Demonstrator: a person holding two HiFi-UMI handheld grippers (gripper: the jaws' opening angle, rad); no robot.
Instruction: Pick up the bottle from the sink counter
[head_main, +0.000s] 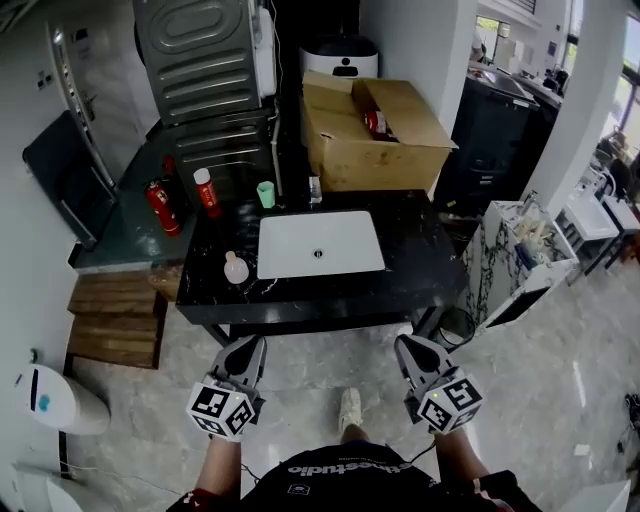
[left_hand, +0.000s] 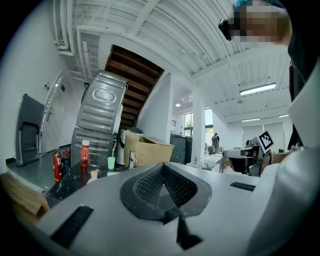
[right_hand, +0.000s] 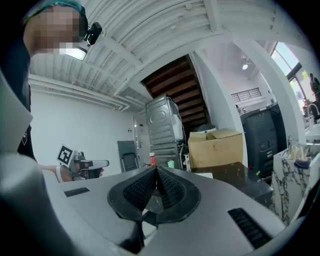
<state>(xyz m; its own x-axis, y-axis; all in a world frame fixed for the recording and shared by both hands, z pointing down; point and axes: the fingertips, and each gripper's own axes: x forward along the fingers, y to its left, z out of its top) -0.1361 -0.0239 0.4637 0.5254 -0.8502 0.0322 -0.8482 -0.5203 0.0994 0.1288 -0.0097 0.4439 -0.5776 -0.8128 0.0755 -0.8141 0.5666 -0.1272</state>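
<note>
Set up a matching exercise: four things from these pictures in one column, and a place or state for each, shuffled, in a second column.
Column one
1. red bottle
2. green cup
3. cardboard box
4. left gripper

Column two
A. beyond the counter's back edge, flaps open
B. shut, short of the counter's front edge
C. on the counter, just behind the sink's back left corner
D. on the counter, near its back left corner

Pairs: 1-D, 2-C, 3-A, 4-B
</note>
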